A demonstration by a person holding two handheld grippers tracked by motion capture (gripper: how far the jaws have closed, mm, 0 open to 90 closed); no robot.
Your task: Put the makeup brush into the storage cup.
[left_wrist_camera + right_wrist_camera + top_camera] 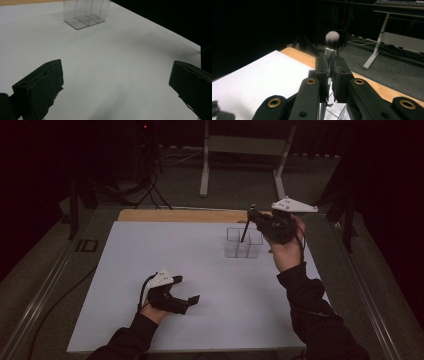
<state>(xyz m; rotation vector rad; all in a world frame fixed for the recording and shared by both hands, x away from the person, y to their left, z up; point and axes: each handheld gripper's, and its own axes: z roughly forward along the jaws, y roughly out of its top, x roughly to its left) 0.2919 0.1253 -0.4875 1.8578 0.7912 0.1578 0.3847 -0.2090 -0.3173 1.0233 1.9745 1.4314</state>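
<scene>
Evidently the right gripper [251, 216] clenches a makeup brush [332, 41], handle down above the clear organizer [243, 242] near the table's far edge, ready for slotting; left gripper [186, 293] rests released.

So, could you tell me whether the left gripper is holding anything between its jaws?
No, the left gripper has its jaws wide apart over the bare white table.

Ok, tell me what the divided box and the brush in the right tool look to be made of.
Divided box: clear, glossy plastic, probably acrylic; the white table shows through its walls and partitions.
Brush: soft white bristle head, likely synthetic though blurred, above a shiny metal-looking collar; its thin dark handle hangs toward the box in the high view. The right tool is shut on it.
</scene>
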